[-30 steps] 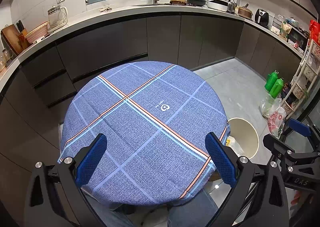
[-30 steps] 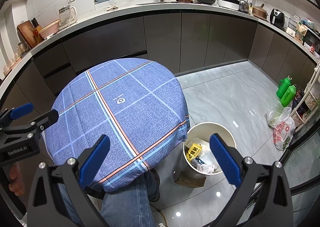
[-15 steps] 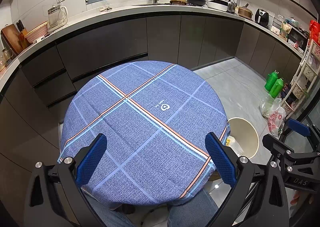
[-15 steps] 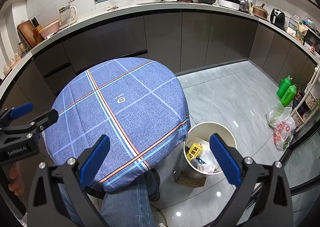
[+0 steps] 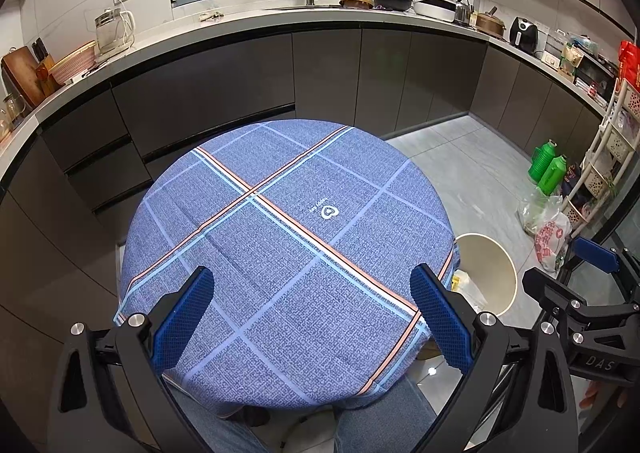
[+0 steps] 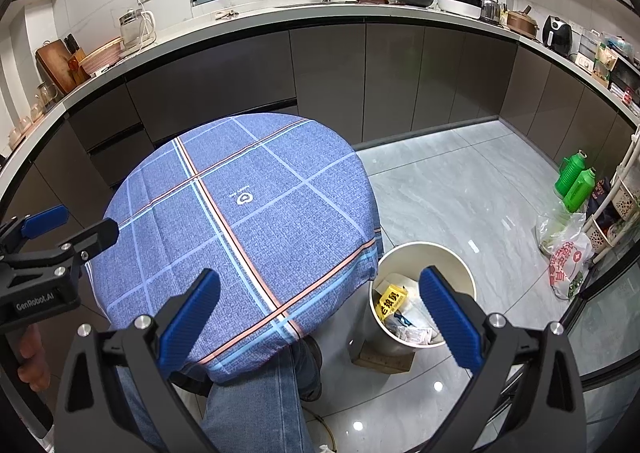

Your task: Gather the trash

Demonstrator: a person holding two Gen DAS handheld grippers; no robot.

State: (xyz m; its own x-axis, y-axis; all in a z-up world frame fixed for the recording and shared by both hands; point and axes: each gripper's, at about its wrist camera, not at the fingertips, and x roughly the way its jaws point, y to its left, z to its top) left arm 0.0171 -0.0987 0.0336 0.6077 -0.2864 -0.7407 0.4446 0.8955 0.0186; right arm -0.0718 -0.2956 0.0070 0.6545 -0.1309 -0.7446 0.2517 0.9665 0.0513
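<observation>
Change since earlier: nothing had visibly moved; both claws and the bin stayed where they were.
Kitchen counter (image 5: 256, 19): a pale, smooth curved top over dark matt cabinet fronts, well behind everything else.
Floor (image 6: 460, 189): glossy grey tiles with marble-like veins.
Surface (image 5: 280, 253): round, covered by a blue woven cloth crossed with orange and light-blue stripes, lying bare.
Trash bin (image 6: 460, 265): a cream, round, open-topped pail on the floor just beside the surface's right edge; crumpled white wrappers and a yellow printed packet (image 6: 390, 301) lay inside it.
Left claw (image 5: 312, 315): spread wide above the surface's near edge, its blue ribbed pads empty.
Right claw (image 6: 320, 313): spread wide and empty, one pad over the cloth, the other over the bin.
</observation>
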